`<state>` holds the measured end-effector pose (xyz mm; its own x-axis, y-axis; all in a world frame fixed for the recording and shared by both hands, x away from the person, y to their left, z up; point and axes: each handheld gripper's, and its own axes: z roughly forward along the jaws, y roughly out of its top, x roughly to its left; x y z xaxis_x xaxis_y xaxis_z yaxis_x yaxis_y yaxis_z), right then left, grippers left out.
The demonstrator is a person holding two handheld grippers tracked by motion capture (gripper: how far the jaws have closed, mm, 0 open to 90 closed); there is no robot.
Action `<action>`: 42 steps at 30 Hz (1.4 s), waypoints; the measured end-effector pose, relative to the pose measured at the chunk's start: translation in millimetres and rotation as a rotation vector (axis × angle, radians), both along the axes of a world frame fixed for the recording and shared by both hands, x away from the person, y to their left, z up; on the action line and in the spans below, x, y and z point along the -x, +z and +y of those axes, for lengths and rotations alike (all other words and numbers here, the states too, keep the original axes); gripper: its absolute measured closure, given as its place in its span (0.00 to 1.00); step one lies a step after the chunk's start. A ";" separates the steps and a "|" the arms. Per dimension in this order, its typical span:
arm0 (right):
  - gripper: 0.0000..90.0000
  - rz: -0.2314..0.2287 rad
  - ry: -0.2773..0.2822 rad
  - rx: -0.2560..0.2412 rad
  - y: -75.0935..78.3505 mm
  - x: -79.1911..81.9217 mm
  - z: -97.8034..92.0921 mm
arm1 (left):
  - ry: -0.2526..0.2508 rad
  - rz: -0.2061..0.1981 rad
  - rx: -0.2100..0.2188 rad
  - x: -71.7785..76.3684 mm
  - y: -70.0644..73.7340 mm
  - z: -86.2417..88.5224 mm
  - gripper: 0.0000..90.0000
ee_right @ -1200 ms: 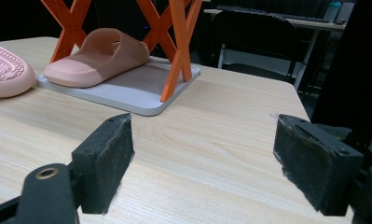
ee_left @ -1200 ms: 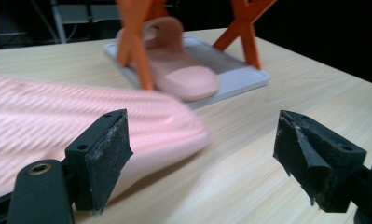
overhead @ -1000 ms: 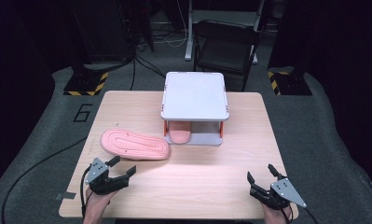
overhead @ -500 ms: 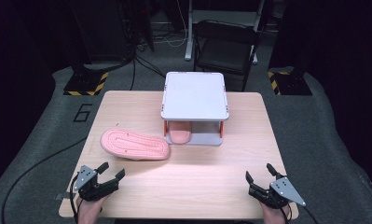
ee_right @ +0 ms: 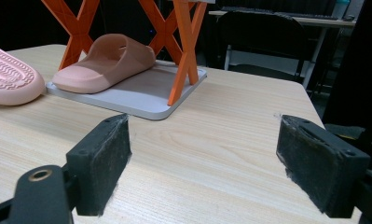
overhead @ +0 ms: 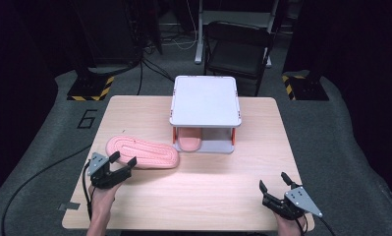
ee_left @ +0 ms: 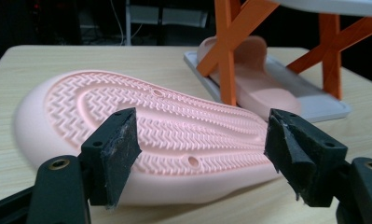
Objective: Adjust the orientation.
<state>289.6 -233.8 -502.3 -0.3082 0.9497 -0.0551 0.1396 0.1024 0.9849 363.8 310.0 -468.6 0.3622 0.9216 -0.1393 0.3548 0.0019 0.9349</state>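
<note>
A pink slipper (overhead: pixel 143 151) lies sole-up on the left half of the wooden table (overhead: pixel 218 172); its ribbed sole (ee_left: pixel 165 126) is close in front of my left gripper (ee_left: pixel 202 149). That left gripper (overhead: pixel 122 162) is open, just short of the slipper's near edge. A second pink slipper (overhead: pixel 188 141) sits upright on the bottom shelf of a small white rack with orange legs (overhead: pixel 205 101), also seen as the slipper (ee_right: pixel 104 60) in the right gripper view. My right gripper (overhead: pixel 274 183) stands open near the table's front right, nothing between its jaws (ee_right: pixel 207 163).
A dark folding chair (overhead: pixel 238 46) stands beyond the table's far edge. Black-and-yellow striped bases (overhead: pixel 90 88) sit on the grey floor at the back left and right. A cable (overhead: pixel 31 182) trails from the left gripper across the floor.
My left gripper drew back toward the front-left corner, then came forward again to the slipper's near edge. The right gripper has stayed put. The slippers have not moved.
</note>
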 end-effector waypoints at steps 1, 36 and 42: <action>0.19 -0.001 0.003 0.005 0.4 0.2 -0.3 | 0.006 0.017 -0.016 -3.5 -1.2 -2.3 0.29; 0.20 0.001 0.005 0.018 0.1 1.5 -0.9 | 0.043 0.037 -0.116 11.0 8.5 -4.0 0.30; 0.20 0.004 0.001 0.013 -0.5 1.2 -2.6 | 0.070 0.069 -0.080 12.2 -4.0 8.2 0.30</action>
